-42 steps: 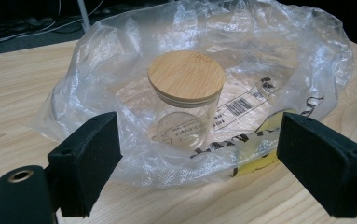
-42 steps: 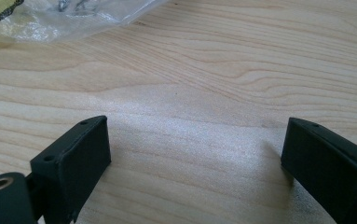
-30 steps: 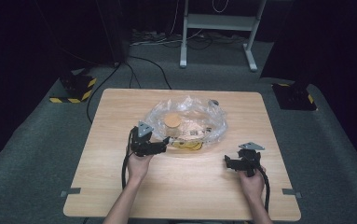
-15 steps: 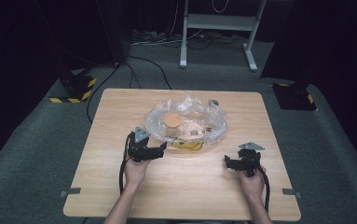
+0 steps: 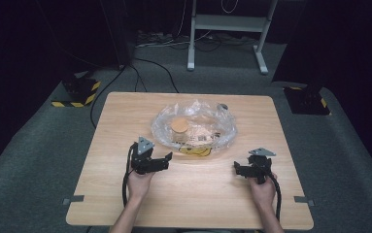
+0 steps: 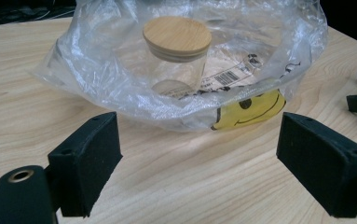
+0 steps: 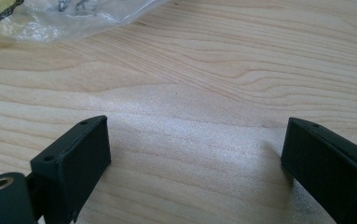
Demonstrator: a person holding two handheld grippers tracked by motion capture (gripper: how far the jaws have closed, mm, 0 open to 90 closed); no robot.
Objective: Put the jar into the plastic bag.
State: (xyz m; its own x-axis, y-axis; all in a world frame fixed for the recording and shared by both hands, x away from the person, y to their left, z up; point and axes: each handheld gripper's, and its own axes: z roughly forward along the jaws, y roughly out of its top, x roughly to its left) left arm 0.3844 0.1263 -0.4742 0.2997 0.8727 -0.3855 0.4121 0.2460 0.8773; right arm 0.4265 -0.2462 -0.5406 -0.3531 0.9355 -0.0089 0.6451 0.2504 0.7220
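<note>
Left gripper (image 5: 166, 159): matte black, blocky flat pads, grey three-cornered plate on top, jaws spread wide with nothing between them, sitting just short of the bag's near-left edge. One clear plastic bag (image 5: 193, 127), thin crinkled film, glossy, puffed into a loose ring shape, lying on the pale wood-grain table (image 5: 125, 111) near its middle. Inside the bag: one glass jar (image 6: 176, 65), cylindrical, transparent, upright, capped by one round flat wooden lid (image 6: 177, 33). Also in the bag: a flat printed sheet with a barcode (image 6: 232, 77). One yellow smiley-face patch (image 6: 253, 109) shows at the bag's near edge, toward the right. Right gripper (image 5: 238, 169): same black build, jaws also wide apart and holding nothing, over bare wood, near-right of the bag and apart from it. Count: two grippers, one bag, one jar, one lid.
</note>
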